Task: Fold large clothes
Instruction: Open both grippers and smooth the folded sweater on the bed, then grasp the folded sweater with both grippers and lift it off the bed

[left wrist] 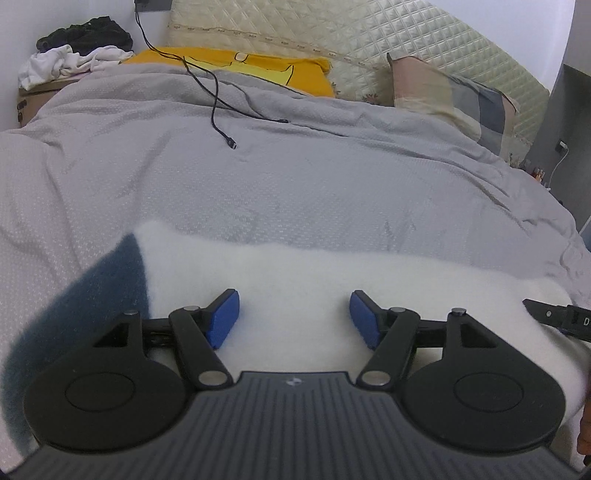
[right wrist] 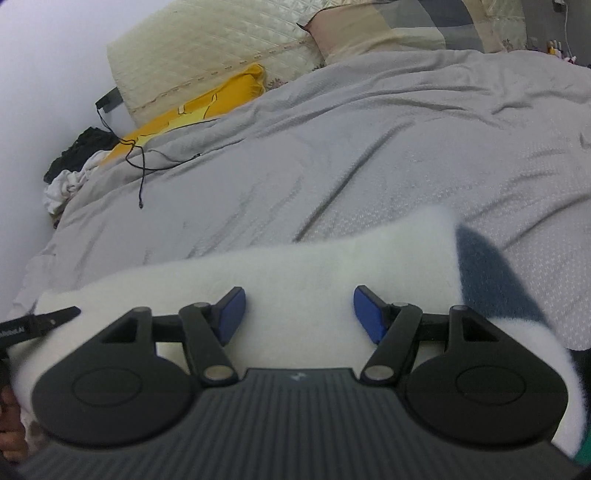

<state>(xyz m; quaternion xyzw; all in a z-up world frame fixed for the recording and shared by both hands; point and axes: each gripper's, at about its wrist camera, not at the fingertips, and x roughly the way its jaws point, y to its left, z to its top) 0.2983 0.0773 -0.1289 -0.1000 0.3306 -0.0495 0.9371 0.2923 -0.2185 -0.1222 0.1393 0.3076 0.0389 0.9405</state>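
A white fleecy garment [left wrist: 295,273] with a dark blue panel [left wrist: 92,314] lies on the grey bedcover at the near edge of the bed. My left gripper [left wrist: 294,317] hovers just over its white part, jaws wide open and empty. In the right wrist view the same garment [right wrist: 295,266] shows with the blue panel [right wrist: 487,280] on the right. My right gripper [right wrist: 299,314] is also open and empty over the white part. Each gripper's tip shows at the edge of the other's view [left wrist: 554,315] [right wrist: 40,321].
The grey bedcover [left wrist: 295,166] spreads across the bed. A black cable [left wrist: 218,110] lies on it. A yellow pillow [left wrist: 258,66], a patchwork pillow [left wrist: 454,99] and a quilted headboard [left wrist: 369,33] are at the far end. A pile of clothes [left wrist: 77,48] sits far left.
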